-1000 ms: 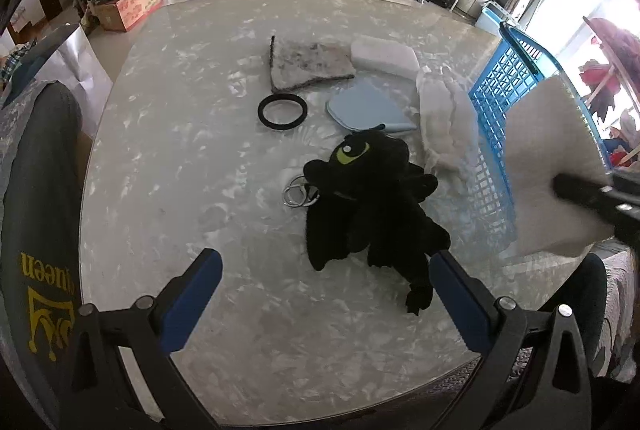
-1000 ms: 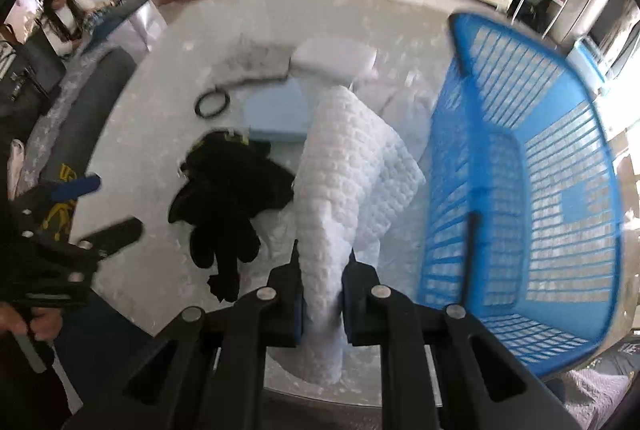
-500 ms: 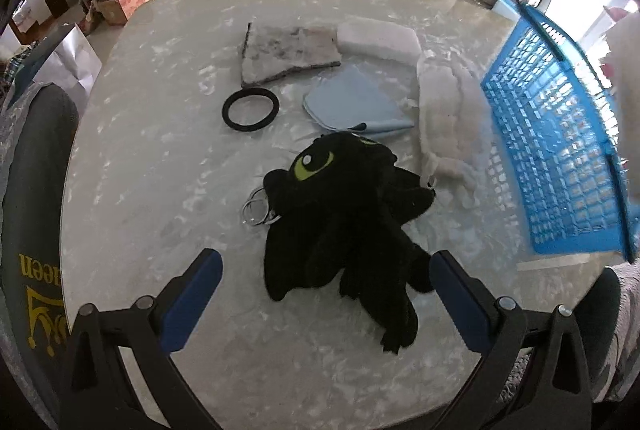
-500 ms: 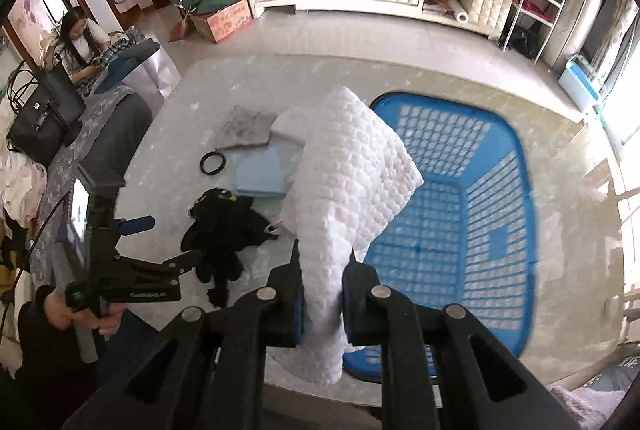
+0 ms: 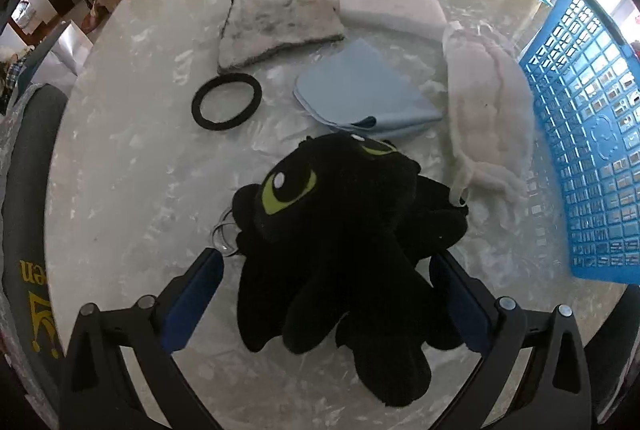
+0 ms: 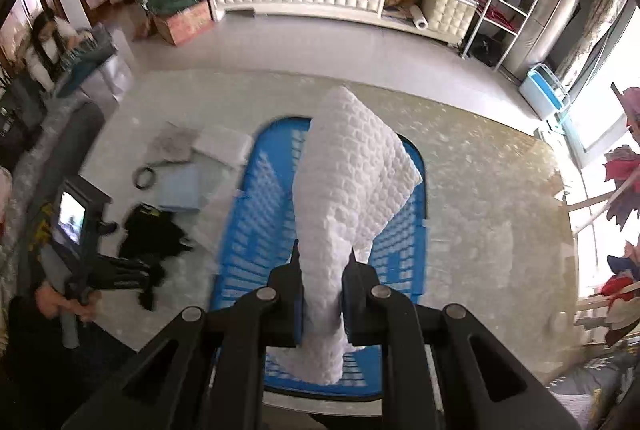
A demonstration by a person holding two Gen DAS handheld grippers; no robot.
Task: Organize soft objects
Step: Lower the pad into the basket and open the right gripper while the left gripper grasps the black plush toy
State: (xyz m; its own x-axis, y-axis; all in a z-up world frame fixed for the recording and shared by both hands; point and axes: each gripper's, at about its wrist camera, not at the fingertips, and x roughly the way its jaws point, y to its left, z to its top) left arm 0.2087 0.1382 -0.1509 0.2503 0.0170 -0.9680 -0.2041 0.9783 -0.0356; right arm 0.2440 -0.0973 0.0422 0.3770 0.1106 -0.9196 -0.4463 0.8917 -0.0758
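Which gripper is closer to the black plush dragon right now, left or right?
Left. The left gripper is open with its fingers on either side of the black plush dragon. The right gripper is over the blue basket, shut on the white quilted cloth.

One black plush toy [image 5: 340,230], one blue basket [image 5: 592,134], one black ring [image 5: 227,102], five cloths, two hand-held grippers.

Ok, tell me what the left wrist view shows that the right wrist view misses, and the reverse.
Only the left wrist view: the open left gripper straddling the black plush toy, its green eye visible, and a fluffy white cloth beside the basket.

Only the right wrist view: the right gripper shut on a white quilted cloth, hanging above the blue basket.

Both: the toy, basket, black ring, light blue cloth.
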